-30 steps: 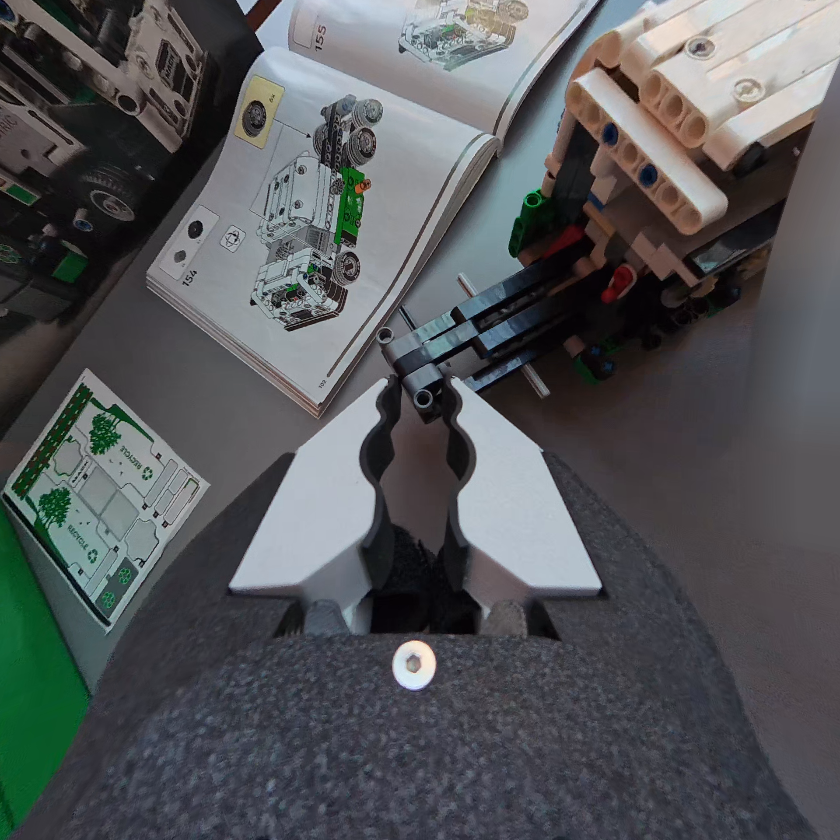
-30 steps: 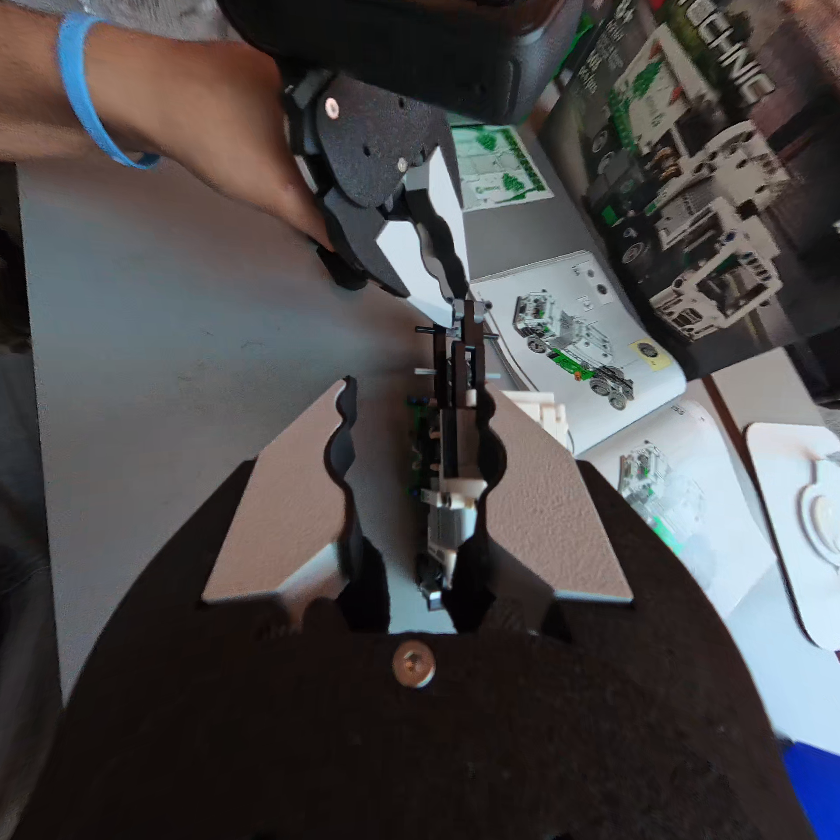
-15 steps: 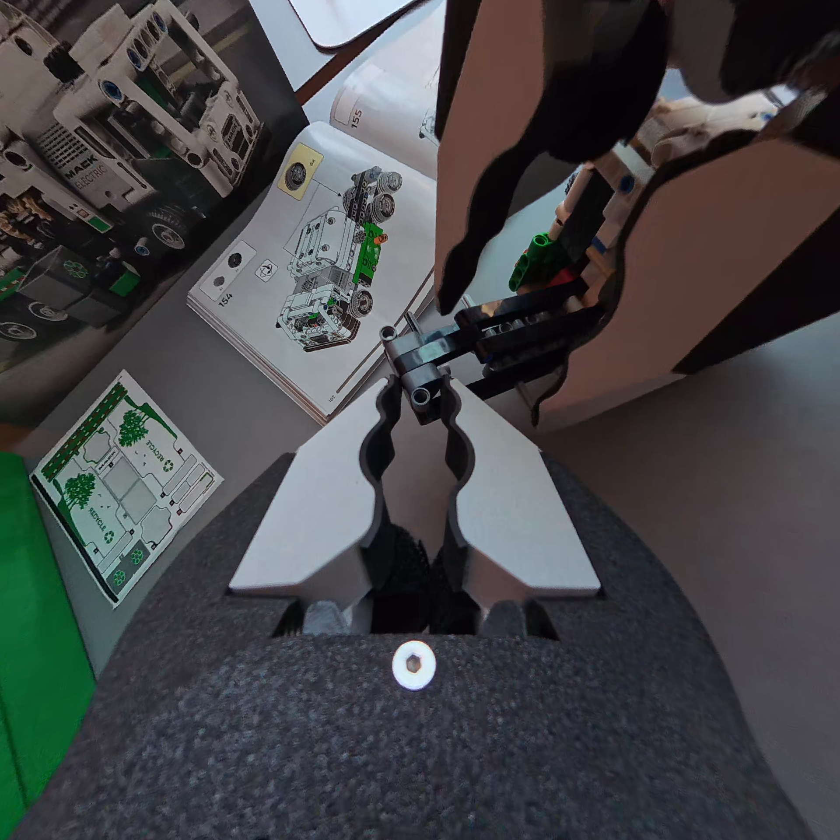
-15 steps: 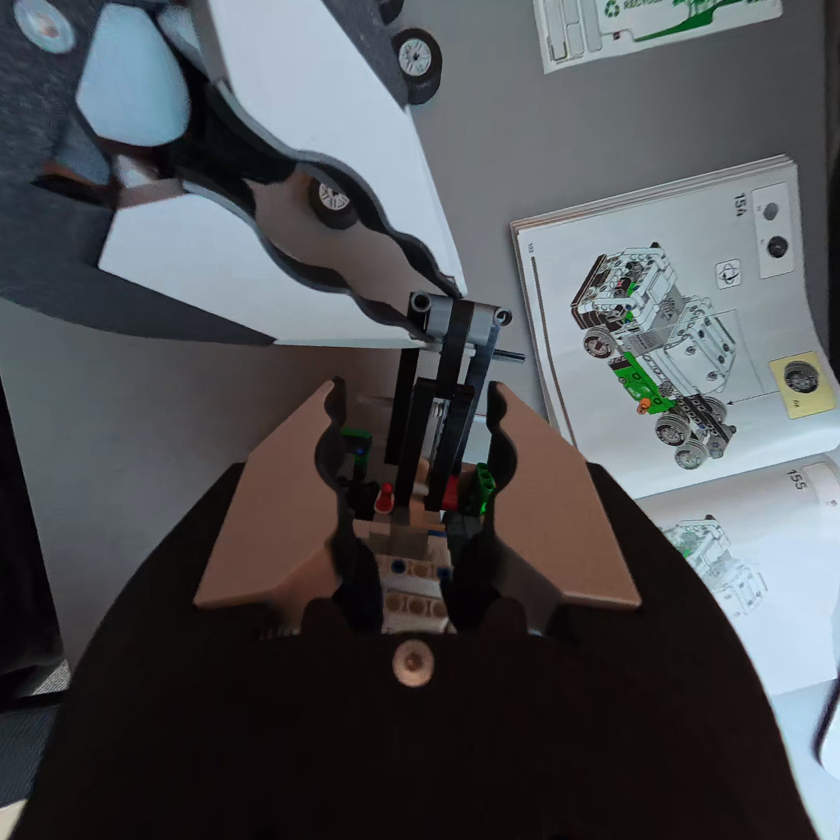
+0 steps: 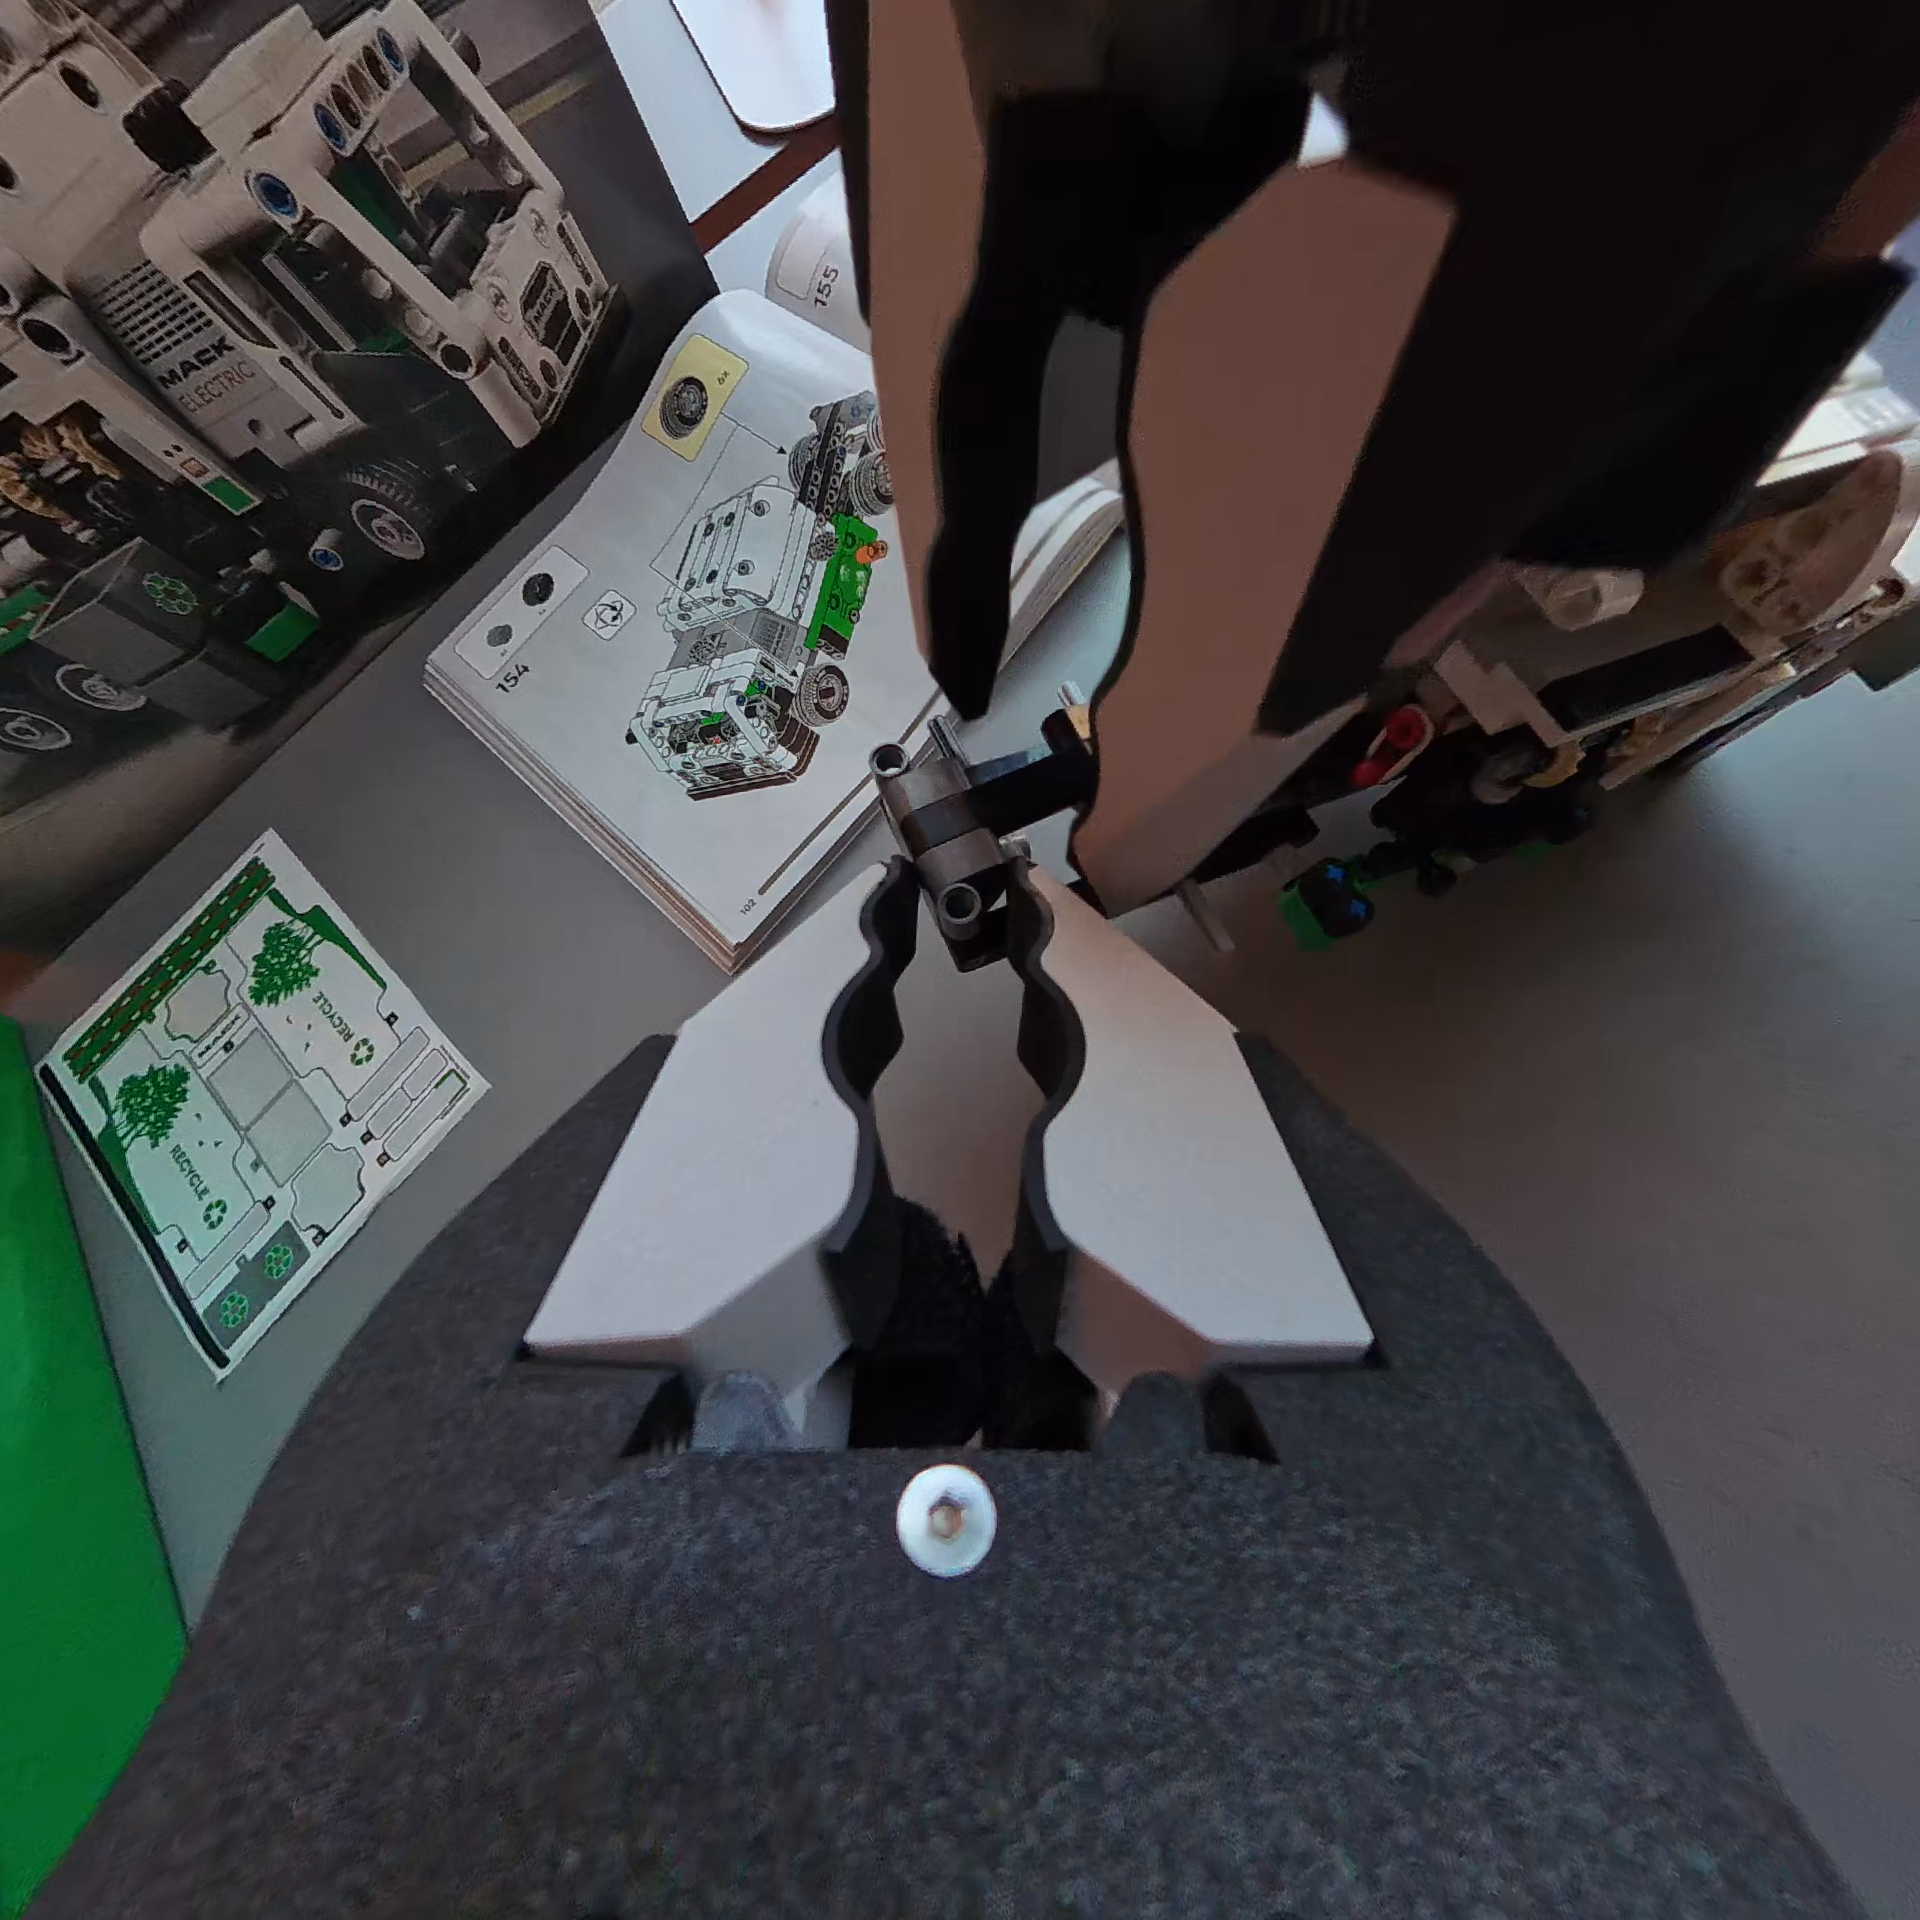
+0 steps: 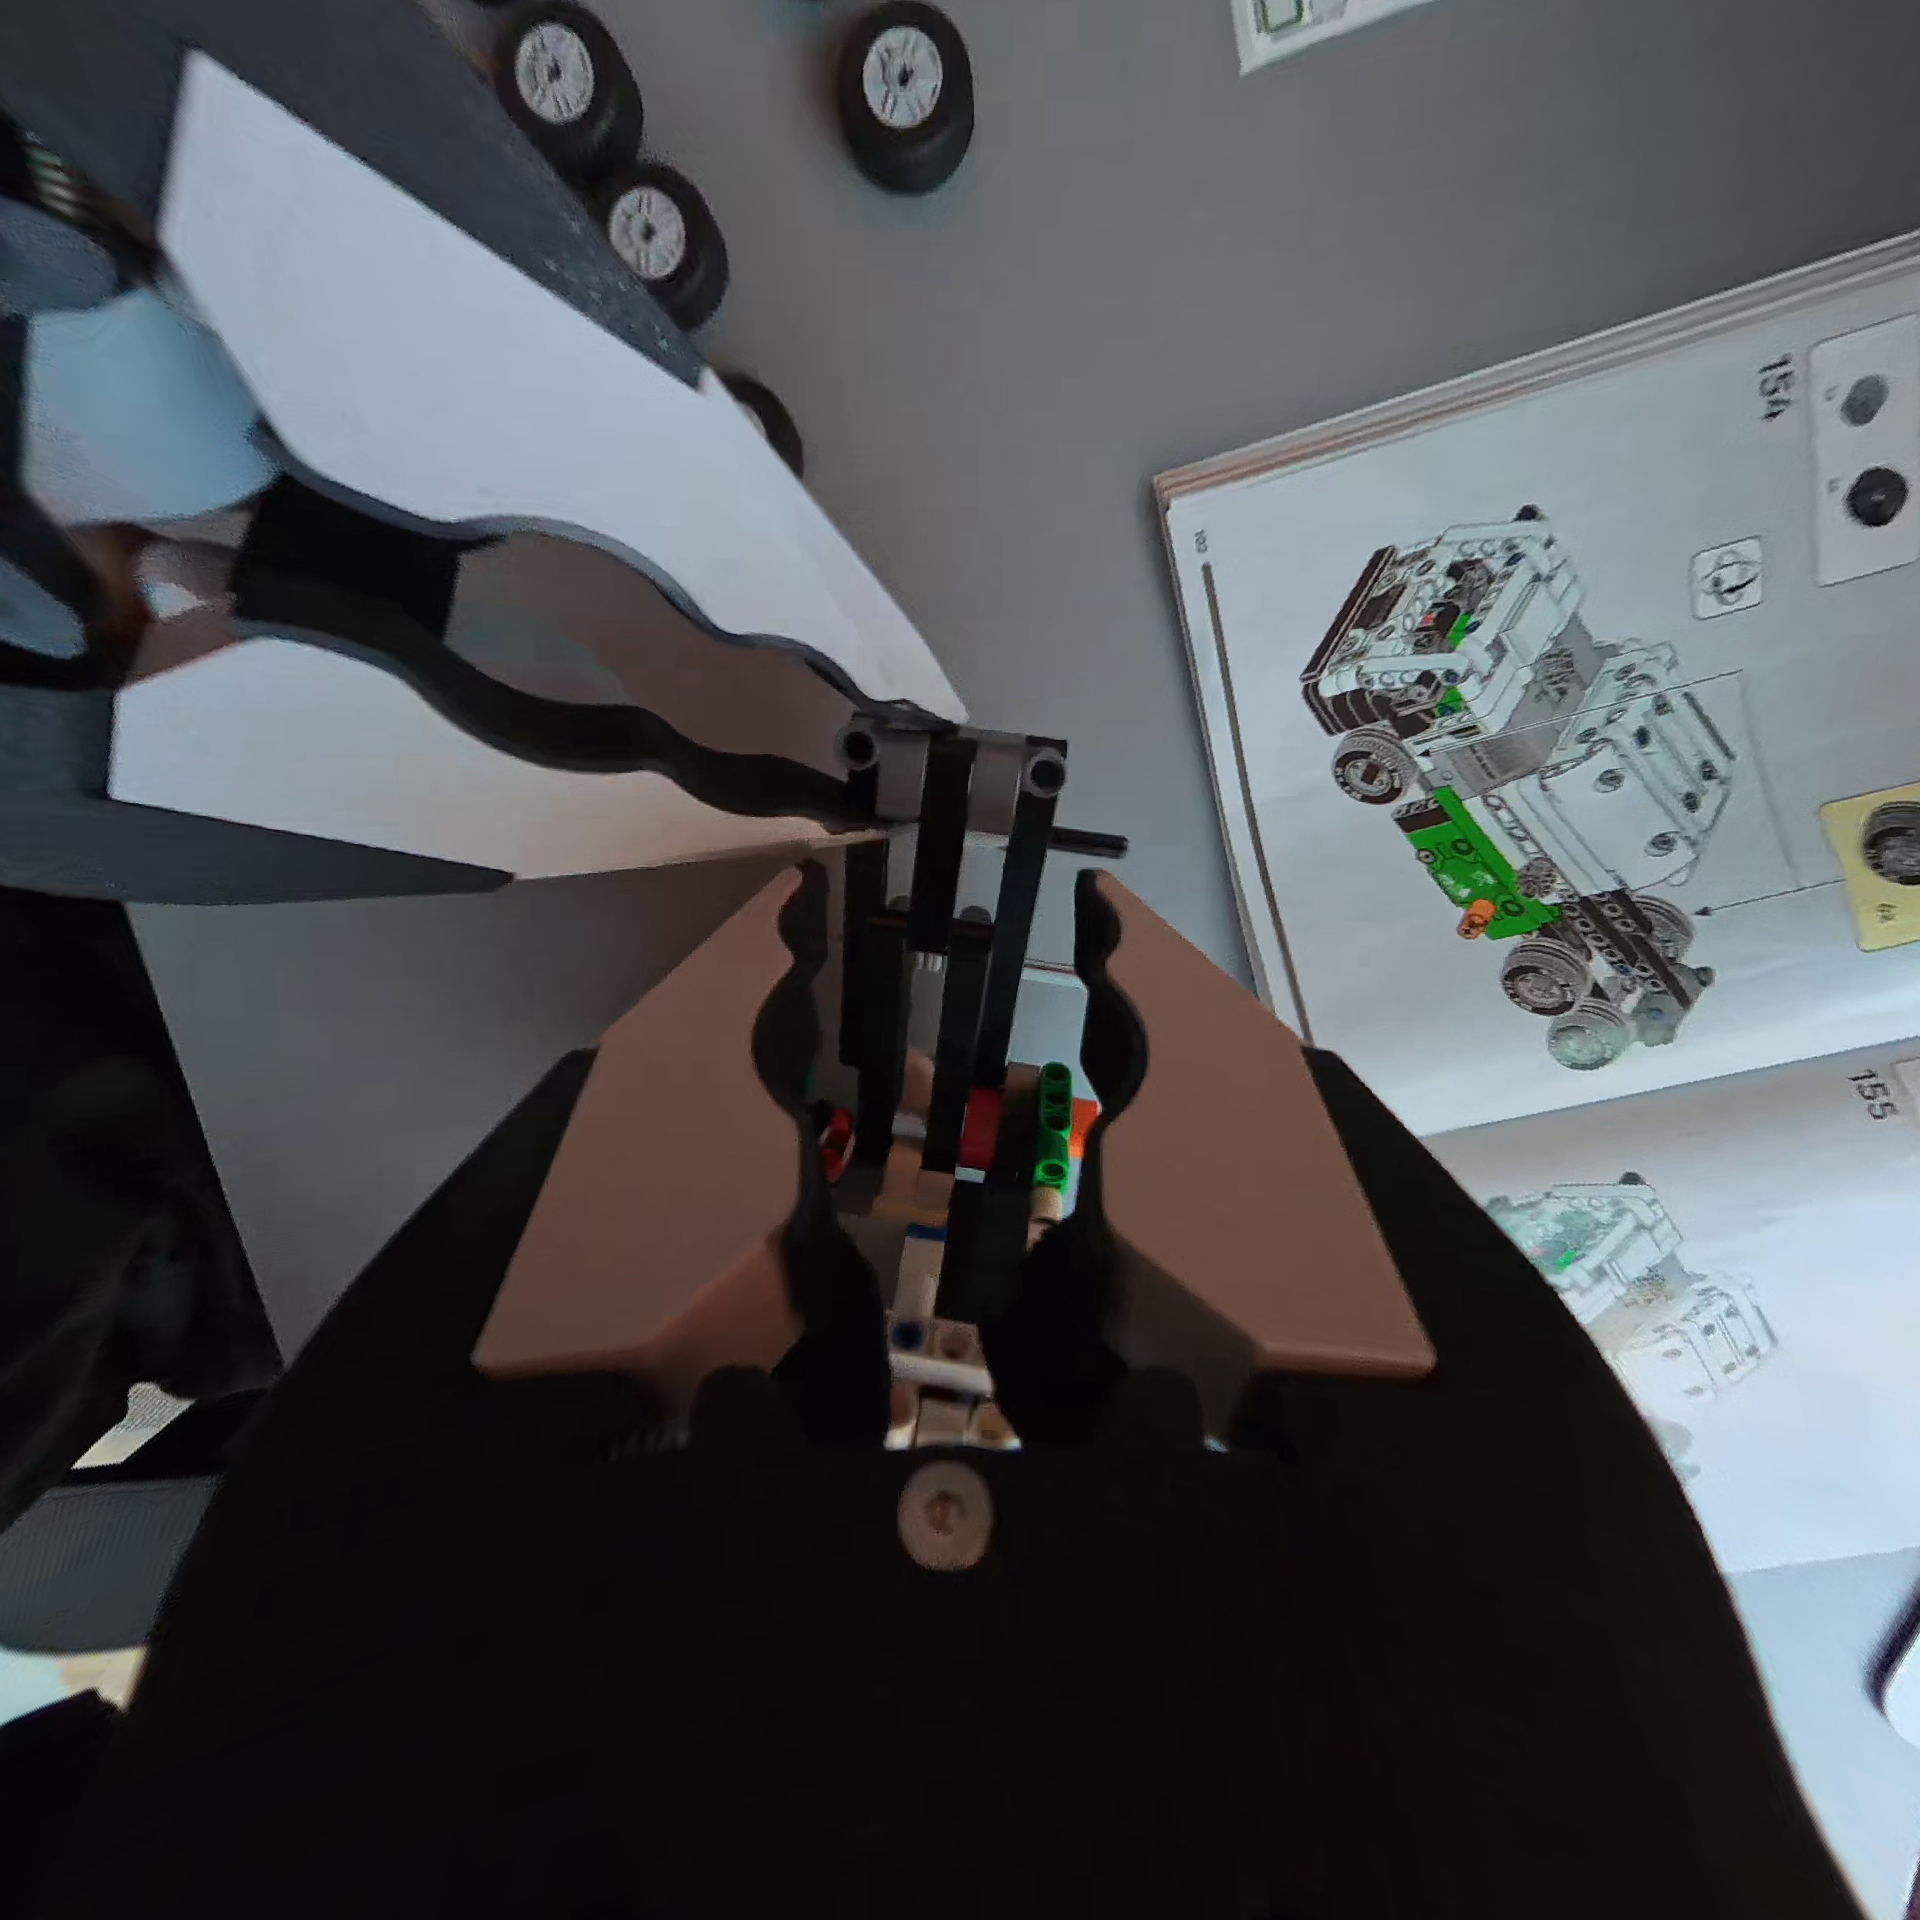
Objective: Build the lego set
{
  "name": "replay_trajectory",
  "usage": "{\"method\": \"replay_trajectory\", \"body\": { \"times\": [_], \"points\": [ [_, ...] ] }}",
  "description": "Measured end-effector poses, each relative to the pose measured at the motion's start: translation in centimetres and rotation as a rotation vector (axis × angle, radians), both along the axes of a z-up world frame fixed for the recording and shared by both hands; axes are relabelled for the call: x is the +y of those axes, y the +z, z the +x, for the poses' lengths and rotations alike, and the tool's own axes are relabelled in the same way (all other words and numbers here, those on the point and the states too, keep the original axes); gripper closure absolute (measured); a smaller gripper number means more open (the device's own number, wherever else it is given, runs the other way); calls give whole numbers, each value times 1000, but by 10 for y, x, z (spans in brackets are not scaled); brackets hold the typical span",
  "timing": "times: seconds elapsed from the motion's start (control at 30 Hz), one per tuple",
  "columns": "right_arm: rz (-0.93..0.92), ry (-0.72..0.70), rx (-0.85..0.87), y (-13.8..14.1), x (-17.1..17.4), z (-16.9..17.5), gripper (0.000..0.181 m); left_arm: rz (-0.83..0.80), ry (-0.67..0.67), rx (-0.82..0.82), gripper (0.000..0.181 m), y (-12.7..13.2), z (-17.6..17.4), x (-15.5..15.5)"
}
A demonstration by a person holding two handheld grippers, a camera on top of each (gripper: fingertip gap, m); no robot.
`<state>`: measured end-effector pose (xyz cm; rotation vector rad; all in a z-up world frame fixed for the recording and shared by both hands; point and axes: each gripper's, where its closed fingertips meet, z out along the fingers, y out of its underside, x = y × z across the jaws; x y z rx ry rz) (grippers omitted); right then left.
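The partly built white truck model (image 5: 1558, 644) lies on the grey table, with its black chassis beams (image 5: 1029, 774) pointing toward me. My left gripper (image 5: 961, 914) is shut on the grey connector (image 5: 945, 831) at the end of those beams. My right gripper (image 6: 951, 894) comes down over the truck model (image 6: 935, 1195). Its jaws sit around the body, with the black beams (image 6: 935, 883) running out between the fingertips. The left gripper's fingers (image 6: 520, 582) show in the right wrist view, pinching the grey connector (image 6: 904, 769). The right gripper's fingers (image 5: 1174, 520) hide much of the truck in the left wrist view.
An open instruction booklet (image 5: 727, 623) lies left of the truck and also shows in the right wrist view (image 6: 1558, 727). A sticker sheet (image 5: 249, 1091), the set's box (image 5: 260, 312) and a green surface (image 5: 52, 1455) are further left. Several loose wheels (image 6: 904, 94) lie beyond the left gripper. My left and right fingertips are right by each other.
The right gripper has swung in over the truck, come lower along it, and its jaws have narrowed around the body. The left gripper still holds the grey connector.
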<state>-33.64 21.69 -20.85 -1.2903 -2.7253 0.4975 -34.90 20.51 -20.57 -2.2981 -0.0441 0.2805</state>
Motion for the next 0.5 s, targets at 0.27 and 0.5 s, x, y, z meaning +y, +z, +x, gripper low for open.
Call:
{"method": "replay_trajectory", "body": {
  "times": [0.27, 0.5],
  "points": [
    [117, 56, -17, -26, -1, 5, 137, 9, 4, -1, 165, 1, 2, -1],
    [60, 83, 21, -18, -6, 11, 138, 117, -5, -4, 143, 9, -2, -35]
  ]
}}
